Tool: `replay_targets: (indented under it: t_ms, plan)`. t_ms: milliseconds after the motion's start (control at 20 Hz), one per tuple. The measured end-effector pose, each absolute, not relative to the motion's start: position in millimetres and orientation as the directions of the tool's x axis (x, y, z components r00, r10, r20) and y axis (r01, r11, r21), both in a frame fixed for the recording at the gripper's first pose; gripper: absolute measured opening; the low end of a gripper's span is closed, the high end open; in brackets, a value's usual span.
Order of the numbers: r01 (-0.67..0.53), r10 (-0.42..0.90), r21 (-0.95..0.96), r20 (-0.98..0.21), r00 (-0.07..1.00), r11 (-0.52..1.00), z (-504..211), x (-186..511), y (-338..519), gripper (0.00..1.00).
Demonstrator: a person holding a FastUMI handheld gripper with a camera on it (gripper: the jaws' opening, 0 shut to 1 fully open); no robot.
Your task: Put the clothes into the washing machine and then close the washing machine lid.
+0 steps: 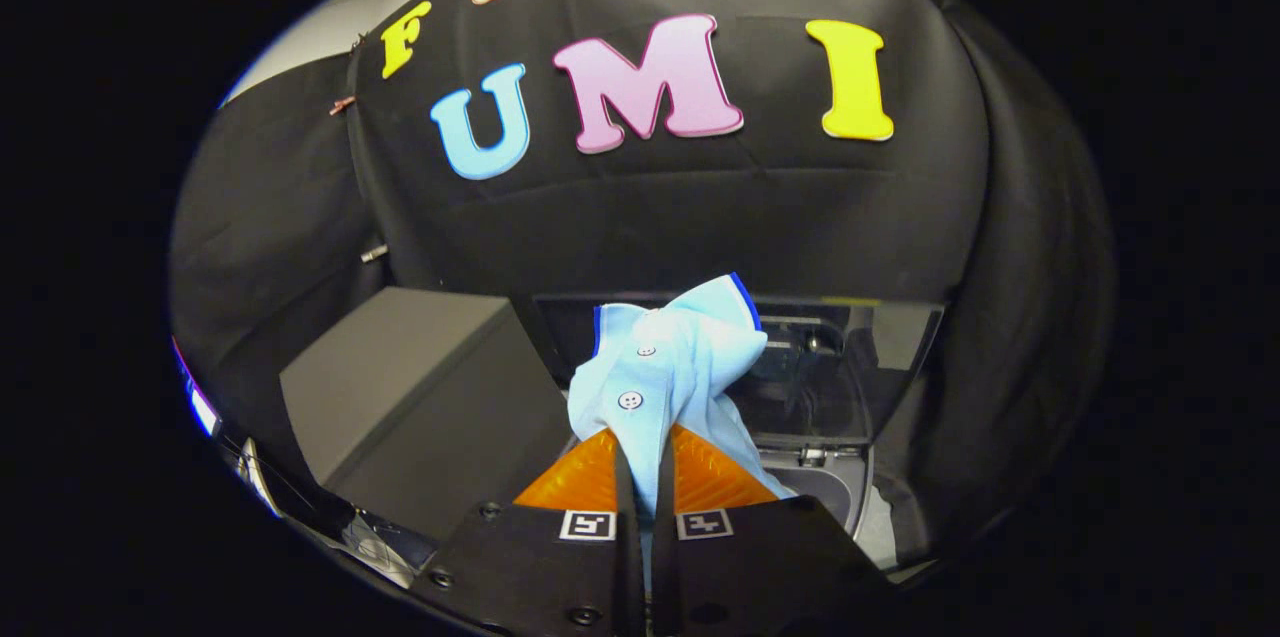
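A light blue shirt with white buttons and a dark blue collar edge is pinched between my fingers, and it bunches up just ahead of them. My gripper is shut on this shirt, held up in the air. Beyond and below the shirt stands the washing machine, its glossy dark lid raised upright at the back. Part of the drum opening shows to the right of the fingers; the shirt hides the rest.
A dark grey box-like surface stands left of the machine. Black cloth walls close the booth behind and on both sides. A bright strip shows at the far left edge of the booth.
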State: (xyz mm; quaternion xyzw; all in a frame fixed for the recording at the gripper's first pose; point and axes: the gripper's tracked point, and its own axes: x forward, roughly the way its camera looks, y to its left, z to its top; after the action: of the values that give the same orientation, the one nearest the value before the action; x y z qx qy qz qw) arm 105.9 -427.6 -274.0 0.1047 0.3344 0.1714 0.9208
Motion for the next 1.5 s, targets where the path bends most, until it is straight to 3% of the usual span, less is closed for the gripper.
replay_targets:
  t_ms: [700,900,1300,1400,1500]
  plan:
    - [-0.057,0.222,0.226,-0.826,0.518,0.972,-443.7,79.6,-417.5,0.08]
    - [-0.002,0.143,0.165,-0.845,0.515,0.986,-475.7,90.2,-425.1,0.08]
    - [0.050,0.125,0.164,-0.888,0.442,0.985,-514.7,71.2,-421.3,0.08]
    - [0.080,0.141,0.188,-0.904,0.404,0.979,-522.7,63.8,-420.5,0.12]
    - [0.131,0.126,0.189,-0.914,0.384,0.973,-529.3,61.4,-425.2,0.46]
